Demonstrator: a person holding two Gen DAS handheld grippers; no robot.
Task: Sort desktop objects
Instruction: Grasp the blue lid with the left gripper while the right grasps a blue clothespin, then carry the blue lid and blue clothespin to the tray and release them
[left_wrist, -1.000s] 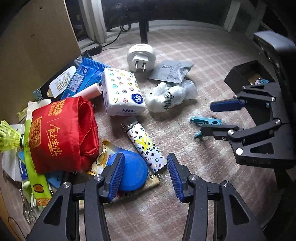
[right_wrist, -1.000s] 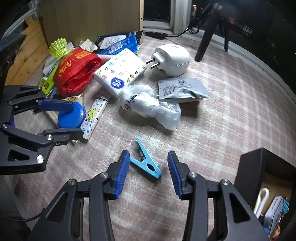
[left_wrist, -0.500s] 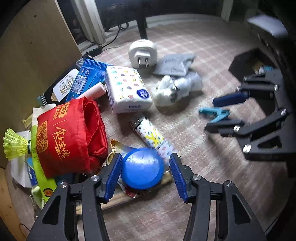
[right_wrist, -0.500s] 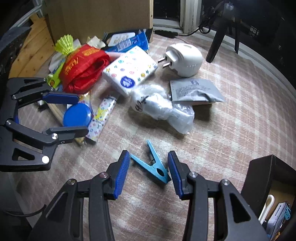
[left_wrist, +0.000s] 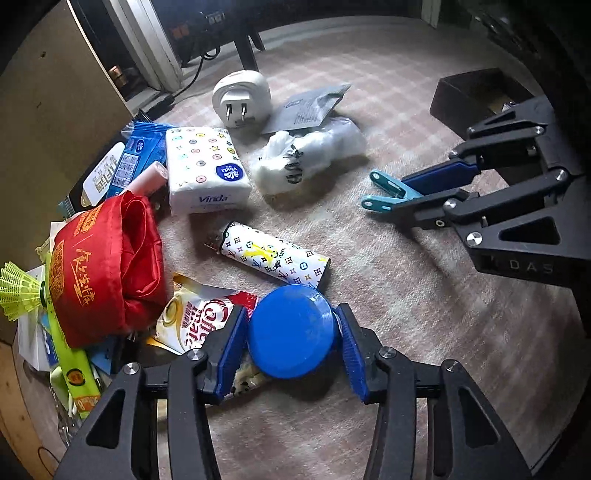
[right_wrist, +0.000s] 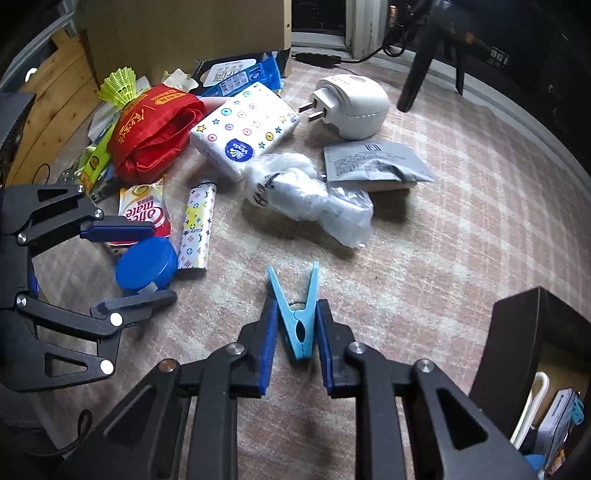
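My left gripper is shut on a round blue lid, its pads touching both sides; the lid also shows in the right wrist view. My right gripper is shut on a light blue clothespin, which lies between the pads with its prongs pointing away; it also shows in the left wrist view. Both rest low over the checked cloth.
A patterned lighter, tissue pack, white plastic bag, white plug, grey pouch, red bag and coffee sachet lie around. A dark box with items stands at right.
Both grippers moved forward and closed: the left around the blue lid, the right around the clothespin. The left gripper shifted left off the lighter onto the lid.
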